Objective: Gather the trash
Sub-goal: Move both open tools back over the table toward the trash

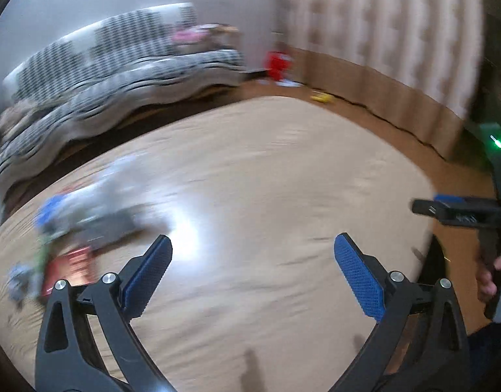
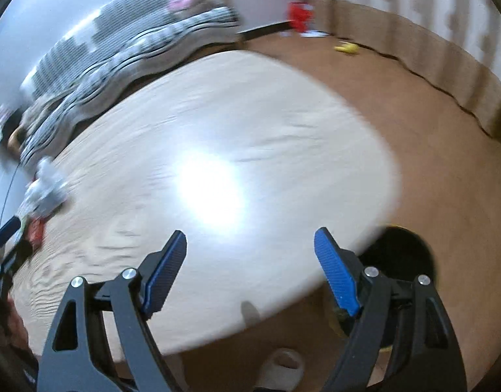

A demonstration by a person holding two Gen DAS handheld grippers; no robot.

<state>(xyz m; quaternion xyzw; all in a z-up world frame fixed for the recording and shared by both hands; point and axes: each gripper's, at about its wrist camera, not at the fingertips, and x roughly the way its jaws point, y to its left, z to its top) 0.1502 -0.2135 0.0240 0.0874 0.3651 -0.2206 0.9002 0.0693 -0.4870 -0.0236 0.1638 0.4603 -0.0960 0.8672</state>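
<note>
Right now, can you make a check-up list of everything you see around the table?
Surface: round wooden table, mostly bare, with a bright glare spot.
Job's things: blurry pile of trash at the table's left edge: grey, blue, green and red pieces. Dark bin on the floor by the table's right edge.
Clutter: yellow thing and red thing on the floor by the far wall.
Grippers: left claw wide open, nothing in it; right claw open, nothing in it.
Cables: thin dark line at the left edge, possibly a cable.
Surroundings: checked sofa, curtain, brown floor.
</note>
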